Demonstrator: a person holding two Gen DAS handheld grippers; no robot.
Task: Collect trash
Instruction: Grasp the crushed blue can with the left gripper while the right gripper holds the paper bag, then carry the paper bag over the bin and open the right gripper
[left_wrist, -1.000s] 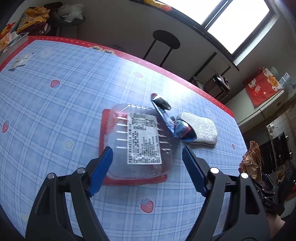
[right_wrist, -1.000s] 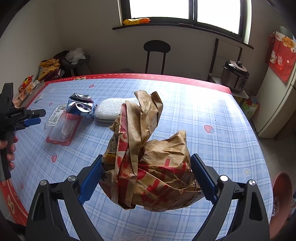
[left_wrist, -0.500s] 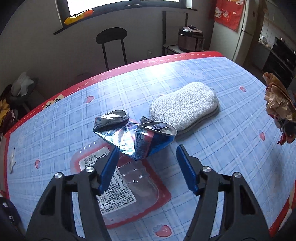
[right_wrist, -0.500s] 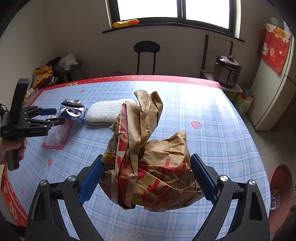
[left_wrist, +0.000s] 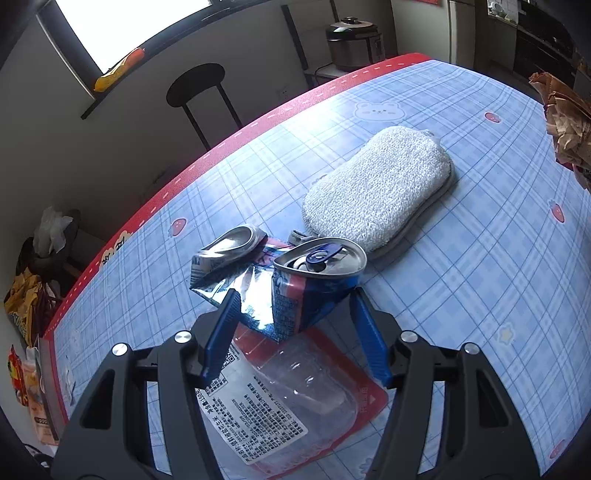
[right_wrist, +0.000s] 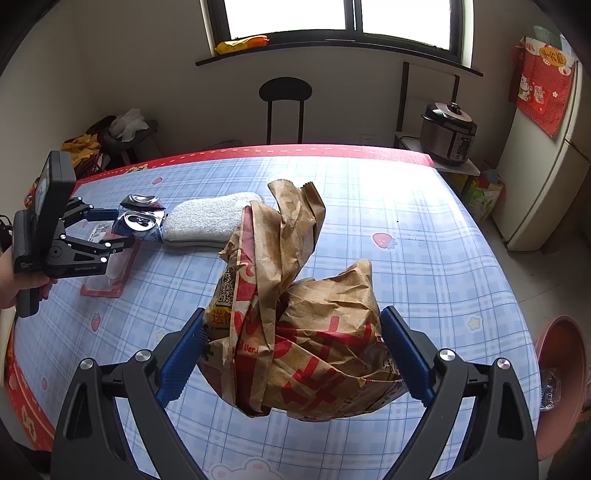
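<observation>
Left wrist view is showing the left gripper (left_wrist: 293, 306) opening slightly, jaws flanking the crushed can (left_wrist: 295, 280) beside the sponge (left_wrist: 376, 192); the right gripper (right_wrist: 291, 347) is clamping the paper bag (right_wrist: 295, 332).

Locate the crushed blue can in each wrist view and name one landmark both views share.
Left wrist view: the crushed blue can sits centre frame, between the left gripper fingers, over the plastic tray.
Right wrist view: far left, mid-height, at the left gripper's tips.
Shared landmark: the white sponge pad beside the can.
</observation>
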